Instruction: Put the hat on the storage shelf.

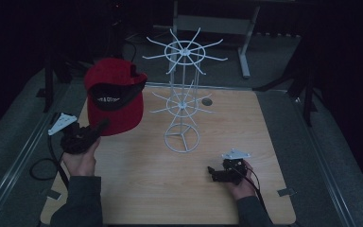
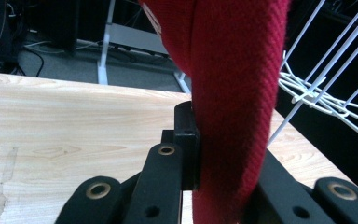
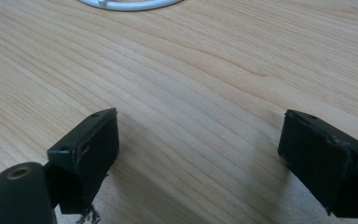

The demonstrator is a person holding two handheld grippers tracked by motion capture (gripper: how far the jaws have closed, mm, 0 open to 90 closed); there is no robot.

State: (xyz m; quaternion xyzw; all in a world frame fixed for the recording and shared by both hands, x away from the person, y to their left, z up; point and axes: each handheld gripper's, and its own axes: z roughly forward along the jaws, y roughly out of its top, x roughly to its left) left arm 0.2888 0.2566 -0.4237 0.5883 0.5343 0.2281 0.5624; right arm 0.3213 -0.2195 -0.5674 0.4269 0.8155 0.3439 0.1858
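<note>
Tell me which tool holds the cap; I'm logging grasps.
The left tool, raised at the table's left, jaws shut on the red cap's brim. The right tool sits open, low over bare wood.

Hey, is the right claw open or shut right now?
Open. In the right gripper view the right claw has its two black jaws spread wide apart with only bare wooden table between them, gripping nothing.

A grey metal table frame [image 1: 238,23] stands on the dark floor [image 1: 274,71] beyond the wooden table [image 1: 137,189].
</note>
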